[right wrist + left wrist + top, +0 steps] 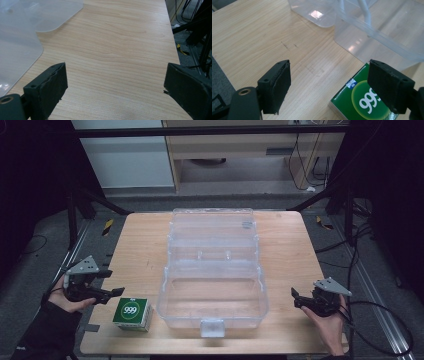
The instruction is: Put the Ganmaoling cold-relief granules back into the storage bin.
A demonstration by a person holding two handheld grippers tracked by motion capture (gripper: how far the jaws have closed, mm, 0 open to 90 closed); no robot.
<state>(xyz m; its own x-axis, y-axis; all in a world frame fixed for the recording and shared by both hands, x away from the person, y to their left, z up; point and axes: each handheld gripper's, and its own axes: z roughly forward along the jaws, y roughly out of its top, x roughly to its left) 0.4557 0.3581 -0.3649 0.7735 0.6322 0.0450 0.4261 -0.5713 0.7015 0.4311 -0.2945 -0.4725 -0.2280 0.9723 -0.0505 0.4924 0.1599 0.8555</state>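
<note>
Beside the clear box (212, 292) (lid open), a green carton (132, 314) sits.

A pale wooden table (140, 245) stands on a dark floor (30, 270). Behind it a light cabinet (240, 150) sits against the wall, with black cables (320, 165) trailing beside it (more cables (380, 320) run along the floor at the right).
</note>
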